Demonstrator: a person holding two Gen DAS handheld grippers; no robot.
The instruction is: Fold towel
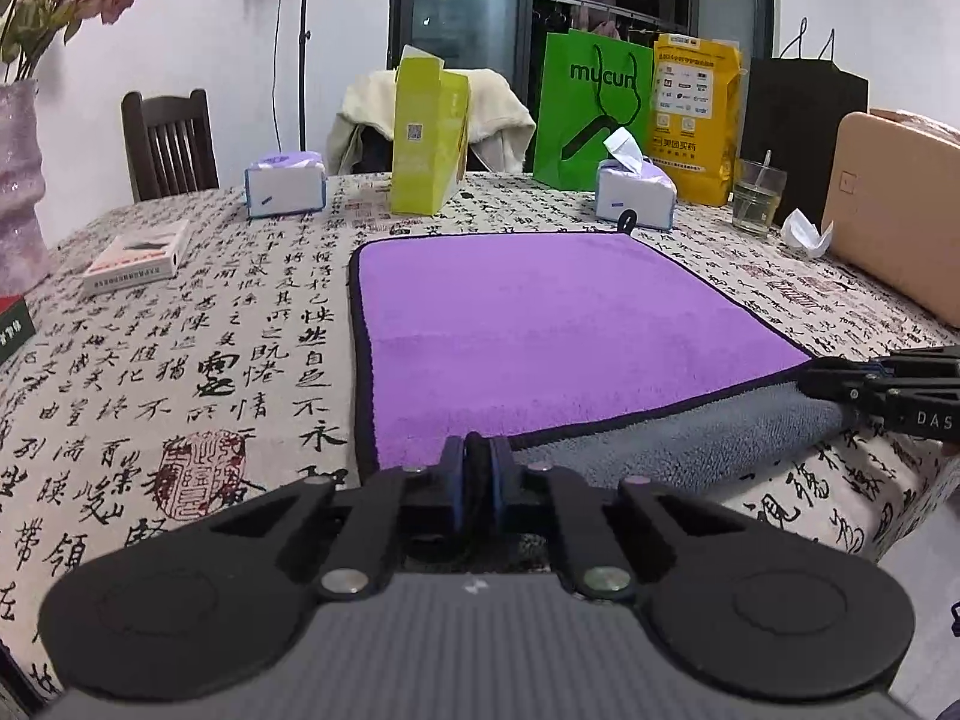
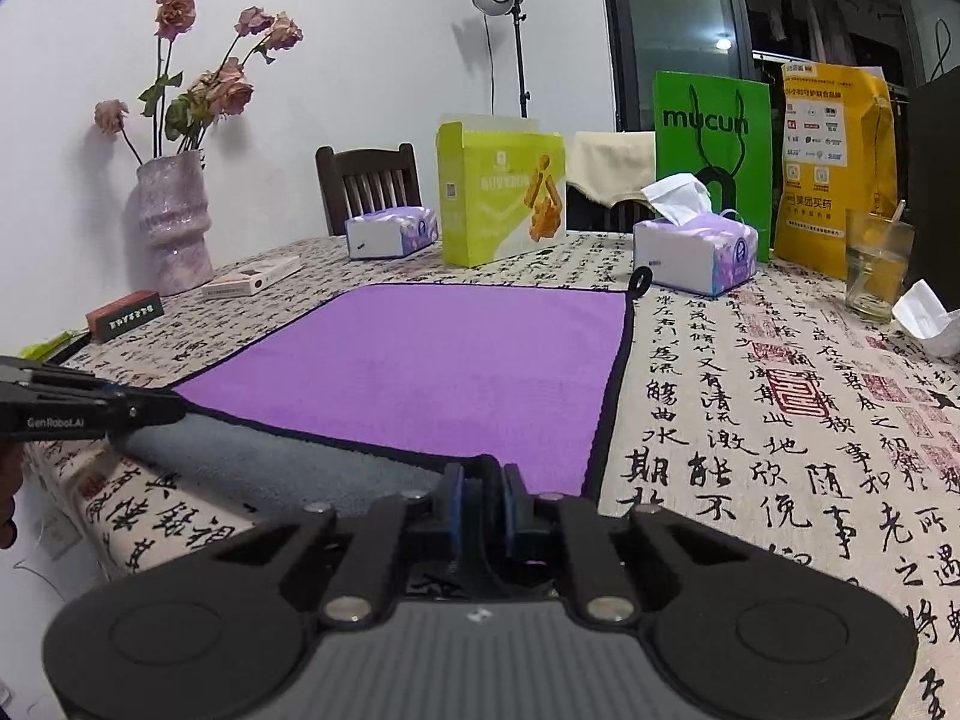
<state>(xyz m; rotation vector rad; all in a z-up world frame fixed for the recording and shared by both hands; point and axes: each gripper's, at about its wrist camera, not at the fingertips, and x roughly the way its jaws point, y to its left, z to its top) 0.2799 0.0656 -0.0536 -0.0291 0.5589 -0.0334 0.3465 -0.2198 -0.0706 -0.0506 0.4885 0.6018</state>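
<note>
Left gripper (image 1: pixel 477 450) and right gripper (image 2: pixel 483 474), jaws pinching near corners of the purple, black-edged microfibre towel (image 1: pixel 558 324) at the calligraphy-printed tablecloth (image 1: pixel 180 360)'s near edge; a green "mucun" paper bag (image 1: pixel 591 108) stands at the far edge.

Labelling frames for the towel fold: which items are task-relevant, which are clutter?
In the job:
towel, near edge pinched
left gripper
right gripper

Lying about:
tissue packs
yellow-green box
green bag
yellow bag
glass
vase
</note>
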